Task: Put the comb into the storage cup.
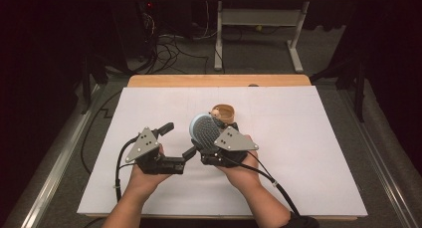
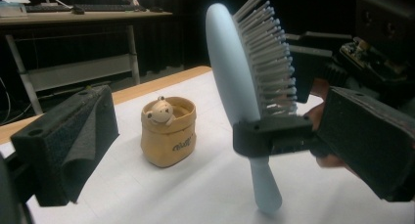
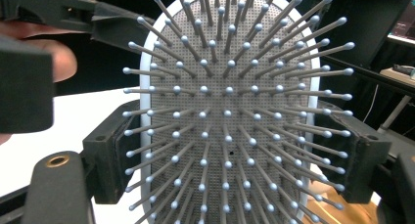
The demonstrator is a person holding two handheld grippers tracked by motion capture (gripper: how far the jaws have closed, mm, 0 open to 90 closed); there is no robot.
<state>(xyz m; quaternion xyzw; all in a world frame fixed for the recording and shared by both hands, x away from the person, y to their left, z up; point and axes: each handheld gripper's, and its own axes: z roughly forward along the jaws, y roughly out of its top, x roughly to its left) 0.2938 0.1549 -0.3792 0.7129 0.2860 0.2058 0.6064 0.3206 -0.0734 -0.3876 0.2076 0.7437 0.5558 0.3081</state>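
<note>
Currently: hairbrush [image 2: 247,72], upright above the desk [image 1: 308,153], clamped at its lower head by right gripper [image 1: 211,147] for handover; left gripper [image 1: 176,141] apart at nine o'clock; pouch [image 2: 169,131] at twelve.

Each black gripper [image 1: 175,140] carries a grey three-cornered plate and black cable.

1. The pale blue hairbrush [image 1: 202,129] is standing upright off the table, handle down, just in front of the tan frog pot [image 2: 168,131].
2. Its grey ball-tipped bristles [image 3: 230,111] are facing away from the pot.
</note>
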